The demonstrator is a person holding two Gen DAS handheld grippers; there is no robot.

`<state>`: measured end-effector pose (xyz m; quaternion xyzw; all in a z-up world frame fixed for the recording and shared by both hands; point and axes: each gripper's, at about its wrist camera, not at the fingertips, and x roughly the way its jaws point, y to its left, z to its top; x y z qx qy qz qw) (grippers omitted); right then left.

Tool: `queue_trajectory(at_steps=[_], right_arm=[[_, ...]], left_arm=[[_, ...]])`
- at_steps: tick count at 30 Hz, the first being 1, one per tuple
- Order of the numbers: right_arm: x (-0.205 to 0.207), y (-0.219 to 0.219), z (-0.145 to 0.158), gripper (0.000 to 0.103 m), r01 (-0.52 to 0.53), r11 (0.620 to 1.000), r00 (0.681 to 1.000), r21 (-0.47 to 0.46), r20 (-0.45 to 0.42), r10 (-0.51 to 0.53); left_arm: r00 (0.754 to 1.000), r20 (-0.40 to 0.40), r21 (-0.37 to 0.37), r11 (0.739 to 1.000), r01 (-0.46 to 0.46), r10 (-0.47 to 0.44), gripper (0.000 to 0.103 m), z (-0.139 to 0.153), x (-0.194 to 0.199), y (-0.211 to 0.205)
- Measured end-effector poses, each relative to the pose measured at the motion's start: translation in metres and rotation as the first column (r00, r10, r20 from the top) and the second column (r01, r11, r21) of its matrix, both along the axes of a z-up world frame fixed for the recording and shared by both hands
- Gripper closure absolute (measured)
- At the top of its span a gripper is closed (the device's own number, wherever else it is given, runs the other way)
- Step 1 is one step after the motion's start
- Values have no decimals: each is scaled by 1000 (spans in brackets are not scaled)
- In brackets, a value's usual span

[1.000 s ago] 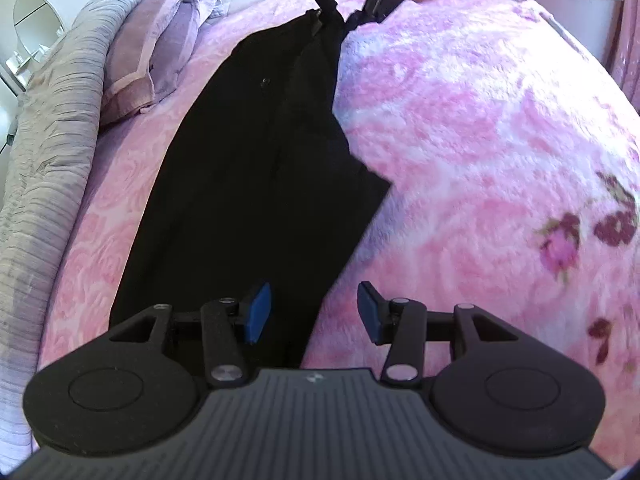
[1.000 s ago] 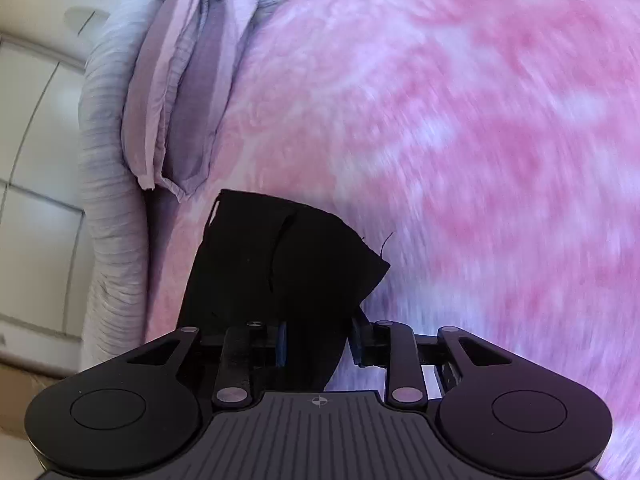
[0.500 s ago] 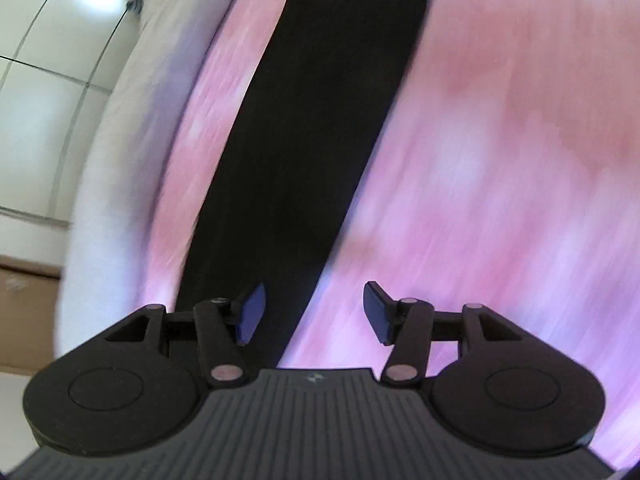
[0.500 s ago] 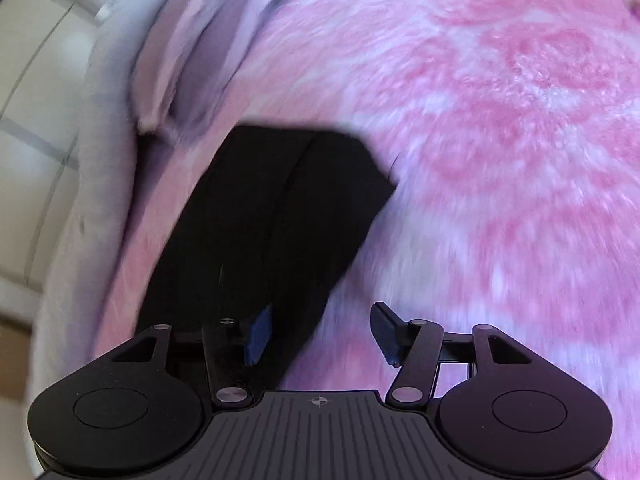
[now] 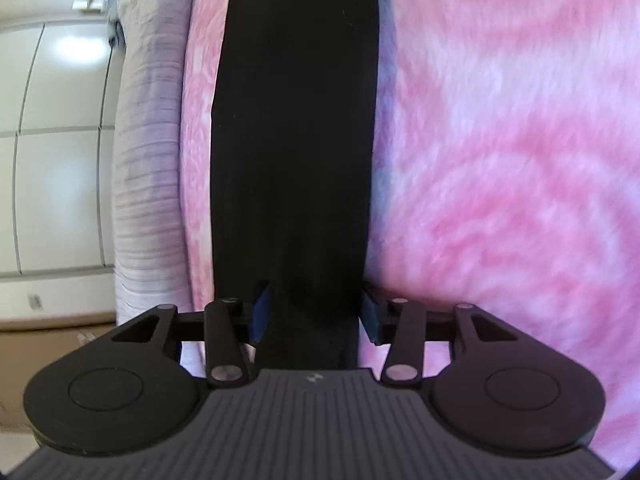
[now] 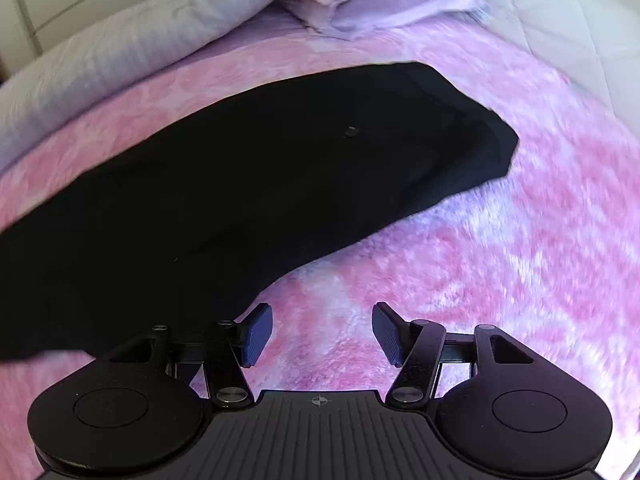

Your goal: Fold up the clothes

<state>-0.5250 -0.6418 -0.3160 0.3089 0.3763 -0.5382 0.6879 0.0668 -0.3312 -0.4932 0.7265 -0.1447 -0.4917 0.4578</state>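
trousers, black, lay as one long narrow strip on the pink fleece blanket, close to its left edge beside the grey ruched bed skirt. seen from the left wrist, the strip ran straight away from the camera, and its near end passed between the pads of the left gripper. those pads stood apart on either side of the cloth, and i could not tell whether they touched it or only straddled it.

from the right wrist, the wider end of the trousers sat further up the bed, below the lilac pillows, with a small button showing. the right gripper hovered over bare blanket just beside the cloth, its pads wide apart and holding nothing.

by my reading, the lengthwise fold was in place: the garment looked doubled leg over leg and fairly smooth. what seemed left was folding the long strip across its length into a compact bundle.

against a second ago, the right gripper had let go: it had been closed on the wide end, and now sat open and clear of it. the left gripper, which had been angled across the bed, had swung round to line up with the narrow end, the cloth now lying between its pads.
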Motion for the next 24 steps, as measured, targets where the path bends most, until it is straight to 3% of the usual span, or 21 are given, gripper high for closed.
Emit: queue_trajectory(at_steps=[1,3,5,9,11,13,14,16,17,19,21,23,24], right_arm=[[5,2,3,44,-12,1000,1000,-7,-24,12],[17,8,10,44,-60,998,997,-33,-47,59],[32,18,13,43,-126,990,989,-56,-89,120],[66,43,13,43,-260,962,954,-80,-177,243],[86,57,11,43,-338,937,924,-90,-222,312],[113,77,11,43,-436,894,882,-104,-244,402],[130,91,11,42,-494,863,855,-105,-237,461],[169,120,8,42,-616,779,779,-116,-241,579],[194,138,4,41,-682,720,725,-127,-243,644],[243,172,-3,41,-790,595,613,-150,-248,751],[298,207,-13,41,-868,462,495,-183,-257,830],[354,239,-23,41,-920,327,378,-215,-277,883],[380,254,-28,42,-936,270,330,-227,-294,897]], left_arm=[[1000,8,2,1000,2,-2,66,-1,4,-1],[1000,27,17,1000,-2,1,85,-5,11,-1],[999,25,36,999,-27,26,93,-6,21,0],[997,-11,41,996,-76,76,98,0,35,2],[984,-62,12,986,-164,165,94,9,44,3],[961,-115,-12,967,-253,250,83,18,53,4],[946,-143,-23,955,-297,291,67,23,57,4],[908,-198,-39,923,-384,369,61,32,66,5],[885,-227,-46,903,-428,408,61,37,70,6],[797,-315,-65,826,-560,516,61,51,84,13],[673,-442,-57,730,-681,593,61,68,97,24],[530,-562,-29,625,-780,635,60,84,108,50],[487,-597,-19,595,-804,638,59,90,111,55]])
